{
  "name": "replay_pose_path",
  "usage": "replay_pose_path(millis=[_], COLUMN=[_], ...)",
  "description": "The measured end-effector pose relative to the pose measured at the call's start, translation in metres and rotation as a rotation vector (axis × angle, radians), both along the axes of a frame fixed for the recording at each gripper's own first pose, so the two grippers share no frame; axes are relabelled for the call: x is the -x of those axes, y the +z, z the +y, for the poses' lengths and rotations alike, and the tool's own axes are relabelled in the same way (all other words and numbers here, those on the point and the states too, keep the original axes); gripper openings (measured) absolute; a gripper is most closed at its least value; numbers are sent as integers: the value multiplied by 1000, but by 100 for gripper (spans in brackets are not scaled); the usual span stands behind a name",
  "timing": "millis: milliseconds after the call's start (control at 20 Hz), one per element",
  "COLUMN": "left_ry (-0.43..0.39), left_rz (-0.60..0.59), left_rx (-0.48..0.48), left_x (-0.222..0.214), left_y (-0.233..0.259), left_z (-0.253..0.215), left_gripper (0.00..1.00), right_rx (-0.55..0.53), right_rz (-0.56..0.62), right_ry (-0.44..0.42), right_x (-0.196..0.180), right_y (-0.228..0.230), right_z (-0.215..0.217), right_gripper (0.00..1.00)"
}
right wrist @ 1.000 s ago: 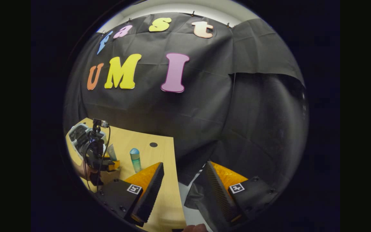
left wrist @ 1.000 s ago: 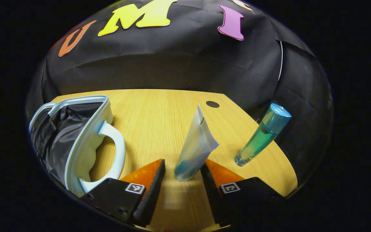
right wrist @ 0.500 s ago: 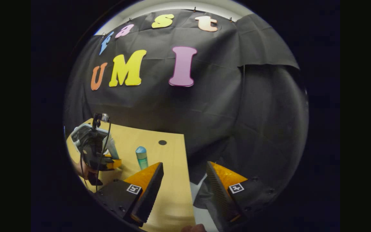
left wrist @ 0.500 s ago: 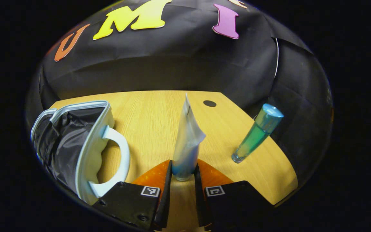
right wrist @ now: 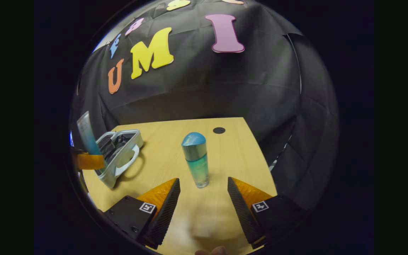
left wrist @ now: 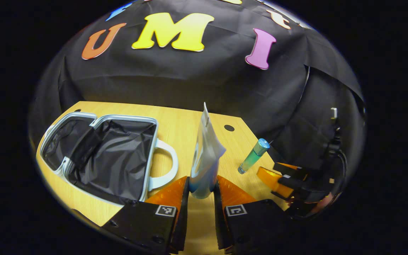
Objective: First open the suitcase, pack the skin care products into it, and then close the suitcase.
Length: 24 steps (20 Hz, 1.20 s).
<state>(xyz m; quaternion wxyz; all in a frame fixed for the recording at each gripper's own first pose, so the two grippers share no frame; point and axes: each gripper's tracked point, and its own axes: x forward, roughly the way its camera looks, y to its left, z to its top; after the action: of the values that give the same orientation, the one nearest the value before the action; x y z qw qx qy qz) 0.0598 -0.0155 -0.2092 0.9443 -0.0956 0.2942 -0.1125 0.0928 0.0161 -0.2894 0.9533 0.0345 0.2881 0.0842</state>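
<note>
Our left gripper (left wrist: 201, 191) is clamped on the cap end of the tube (left wrist: 205, 156), holding it upright and clear of the tabletop (left wrist: 182, 124), likely so it can go over the rim into the suitcase (left wrist: 101, 156), which lies open just to its left. Our right gripper (right wrist: 200, 198) is spread wide, the bottle (right wrist: 196, 159) standing upright just ahead between its fingers, untouched. Nothing stands between tube and suitcase; the handle (left wrist: 165, 166) faces us.

Light wooden table (right wrist: 225, 156) with round dark hole (right wrist: 219, 130), black cloth wall (right wrist: 204, 92)
</note>
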Motion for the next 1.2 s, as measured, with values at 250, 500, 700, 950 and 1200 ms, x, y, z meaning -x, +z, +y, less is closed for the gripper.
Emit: replay_pose_path(millis=[250, 500, 700, 950, 1200], left_ry=[112, 228, 255, 191, 69], left_rz=[17, 35, 33, 88, 256], left_rx=[-13, 1, -1, 33, 108], left_x=[24, 33, 29, 9, -15], left_y=[13, 19, 23, 15, -8], left_z=[59, 119, 153, 186, 208], left_gripper=[36, 36, 36, 36, 36], right_rx=[-10, 20, 75, 109, 35], right_rz=[33, 76, 81, 82, 80], right_ry=[-42, -76, -83, -48, -18], right_x=[-36, -47, -50, -34, 4], right_y=[-21, -37, -41, -21, 23], right_z=[15, 15, 11, 16, 21], right_gripper=[80, 58, 40, 31, 34])
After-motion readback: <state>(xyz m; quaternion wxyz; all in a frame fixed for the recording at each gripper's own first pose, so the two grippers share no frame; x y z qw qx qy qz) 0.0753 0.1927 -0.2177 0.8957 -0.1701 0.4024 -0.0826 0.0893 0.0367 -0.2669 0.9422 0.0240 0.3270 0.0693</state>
